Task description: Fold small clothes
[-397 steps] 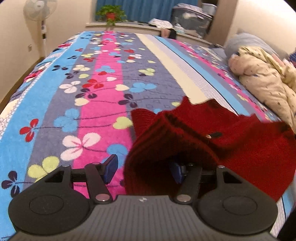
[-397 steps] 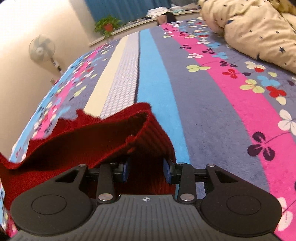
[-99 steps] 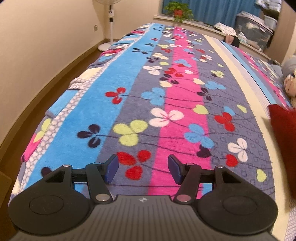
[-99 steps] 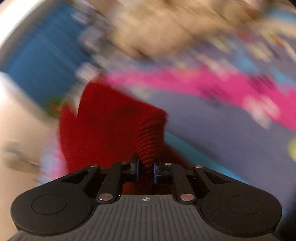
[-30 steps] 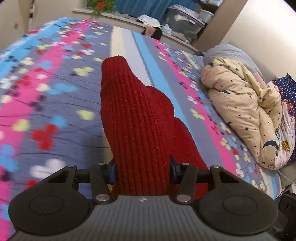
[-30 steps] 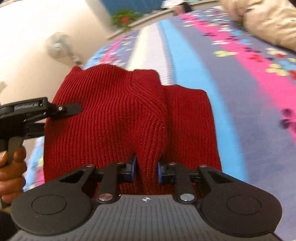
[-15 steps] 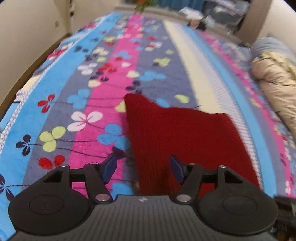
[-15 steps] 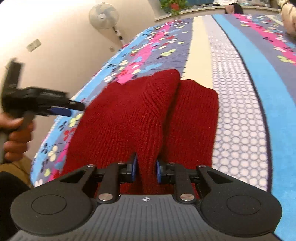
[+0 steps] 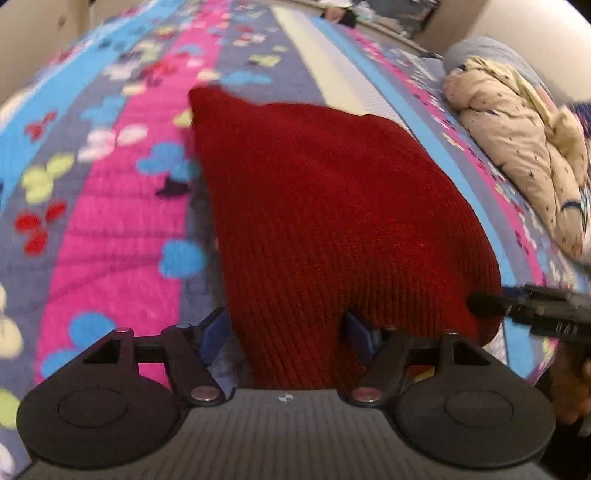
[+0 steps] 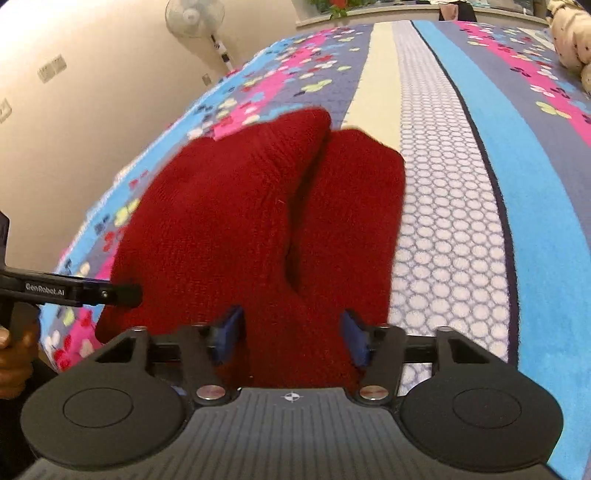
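Observation:
A red knitted garment (image 9: 325,206) lies folded on the flowered bedspread (image 9: 110,206). In the left wrist view my left gripper (image 9: 286,328) is open, its blue pads on either side of the garment's near edge. In the right wrist view the garment (image 10: 251,221) shows two folded lobes side by side. My right gripper (image 10: 291,334) is open and straddles the near edge. The left gripper's tip (image 10: 122,294) shows at the garment's left edge in the right wrist view. The right gripper's tip (image 9: 484,303) shows at its right edge in the left wrist view.
A cream star-print quilt (image 9: 524,147) is bunched at the bed's right side. A standing fan (image 10: 194,16) and a potted plant (image 10: 338,8) stand beyond the bed by the wall. The bed's left edge (image 10: 110,206) drops off close to the garment.
My right gripper was shut on the garment's fold and has now opened. My left gripper has moved in over the garment's near edge. The garment now lies on the bed.

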{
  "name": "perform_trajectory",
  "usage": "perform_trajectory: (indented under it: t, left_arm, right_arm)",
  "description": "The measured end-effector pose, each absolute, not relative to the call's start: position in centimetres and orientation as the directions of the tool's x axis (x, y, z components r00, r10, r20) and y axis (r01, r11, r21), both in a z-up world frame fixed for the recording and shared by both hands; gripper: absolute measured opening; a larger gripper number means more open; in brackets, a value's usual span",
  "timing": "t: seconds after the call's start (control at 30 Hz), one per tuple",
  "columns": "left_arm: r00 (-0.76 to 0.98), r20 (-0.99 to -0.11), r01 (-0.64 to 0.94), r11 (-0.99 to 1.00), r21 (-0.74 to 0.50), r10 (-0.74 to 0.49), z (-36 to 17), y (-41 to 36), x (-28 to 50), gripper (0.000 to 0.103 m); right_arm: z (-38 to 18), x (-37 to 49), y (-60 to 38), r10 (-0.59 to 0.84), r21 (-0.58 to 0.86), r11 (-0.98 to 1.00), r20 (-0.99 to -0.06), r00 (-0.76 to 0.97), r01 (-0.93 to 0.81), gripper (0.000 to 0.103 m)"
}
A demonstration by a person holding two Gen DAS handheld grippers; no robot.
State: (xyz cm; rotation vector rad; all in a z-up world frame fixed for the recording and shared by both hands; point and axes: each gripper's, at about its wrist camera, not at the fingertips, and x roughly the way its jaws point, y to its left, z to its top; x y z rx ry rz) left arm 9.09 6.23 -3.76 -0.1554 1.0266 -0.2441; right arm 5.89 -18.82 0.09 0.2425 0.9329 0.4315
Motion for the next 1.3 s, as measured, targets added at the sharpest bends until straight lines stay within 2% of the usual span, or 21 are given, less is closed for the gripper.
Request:
perform_trajectory:
  t: [0.03,0.07,0.1,0.23,0.3,0.4,0.47,0.53,0.57,0.67,0.73,0.8,0.87,1.13,1.17,1.2,1.23,1.3]
  left_arm:
    - [0.496,-0.826,0.132,0.963,-0.234,-0.269,-3.7,6.1,8.9,0.075]
    - [0.5,-0.823,0.134,0.963,-0.235,-0.27,-3.6,6.1,8.7,0.075]
    - [0.509,-0.816,0.134,0.962,-0.239,-0.274,-3.3,6.1,8.6,0.074]
    - [0.588,-0.752,0.148,0.954,-0.26,-0.296,-1.3,6.2,8.3,0.074]
    - [0.633,-0.711,0.17,0.951,-0.257,-0.306,-0.2,6.0,7.7,0.074]
    - [0.676,-0.665,0.212,0.948,-0.237,-0.317,0.7,5.2,7.4,0.074]
    - [0.677,-0.666,0.228,0.95,-0.214,-0.313,0.7,4.6,7.6,0.074]
    - [0.639,-0.726,0.215,0.965,-0.147,-0.253,-0.5,3.9,8.4,0.075]
    - [0.602,-0.77,0.206,0.973,-0.108,-0.213,-1.5,3.6,8.9,0.082]
    - [0.553,-0.809,0.165,0.978,-0.129,-0.2,-2.7,3.8,9.7,0.083]
    - [0.567,-0.799,0.177,0.977,-0.119,-0.2,-2.3,3.6,9.7,0.083]
    - [0.578,-0.796,0.189,0.978,-0.088,-0.183,-2.2,3.1,9.6,0.083]
    - [0.584,-0.792,0.198,0.977,-0.074,-0.178,-2.3,2.9,9.6,0.084]
    - [0.585,-0.79,0.197,0.977,-0.084,-0.186,-3.0,3.4,9.6,0.087]
    - [0.585,-0.789,0.198,0.977,-0.084,-0.187,-3.1,3.4,9.6,0.087]
    - [0.585,-0.789,0.198,0.976,-0.085,-0.187,-3.1,3.4,9.7,0.087]
    - [0.586,-0.789,0.198,0.977,-0.084,-0.187,-3.1,3.3,9.7,0.087]
    - [0.586,-0.788,0.199,0.976,-0.086,-0.189,-3.1,3.3,9.8,0.087]
  right_arm:
    - [0.4,5.8,-19.1,0.474,0.398,0.88,-0.707,0.524,-0.259,0.035]
    - [0.7,5.7,-19.2,0.493,0.416,0.869,-0.693,0.526,-0.267,0.028]
    - [1.1,5.6,-19.6,0.523,0.447,0.851,-0.667,0.531,-0.277,0.013]
    - [2.6,5.0,-22.5,0.574,0.566,0.79,-0.547,0.61,-0.235,0.009]
    - [2.0,5.3,-24.0,0.54,0.582,0.798,-0.575,0.614,-0.157,0.006]
    - [-1.1,6.3,-24.6,0.497,0.563,0.826,-0.701,0.511,-0.03,0.006]
    - [-1.9,6.5,-23.9,0.501,0.549,0.835,-0.724,0.474,-0.043,0.006]
    - [-1.1,6.6,-23.1,0.503,0.525,0.845,-0.718,0.482,-0.099,0.007]
    - [-0.8,6.6,-22.9,0.508,0.525,0.843,-0.71,0.487,-0.114,0.008]
    - [0.2,6.8,-23.2,0.507,0.539,0.835,-0.677,0.534,-0.109,0.023]
    - [1.3,6.9,-23.4,0.46,0.519,0.849,-0.638,0.617,-0.096,0.055]
    - [2.2,7.3,-23.4,0.432,0.506,0.856,-0.585,0.687,-0.108,0.064]
    - [2.0,8.4,-23.2,0.456,0.533,0.838,-0.566,0.687,-0.116,0.063]
    - [-1.1,12.3,-20.4,0.513,0.57,0.815,-0.623,0.591,-0.106,0.062]
    - [-1.1,12.2,-20.0,0.531,0.578,0.806,-0.617,0.58,-0.123,0.057]
    - [-1.0,12.1,-19.7,0.55,0.586,0.797,-0.606,0.575,-0.144,0.043]
    - [-0.8,12.0,-19.4,0.557,0.583,0.796,-0.6,0.575,-0.163,0.036]
    - [-0.5,11.8,-18.9,0.538,0.541,0.818,-0.602,0.591,-0.194,0.029]
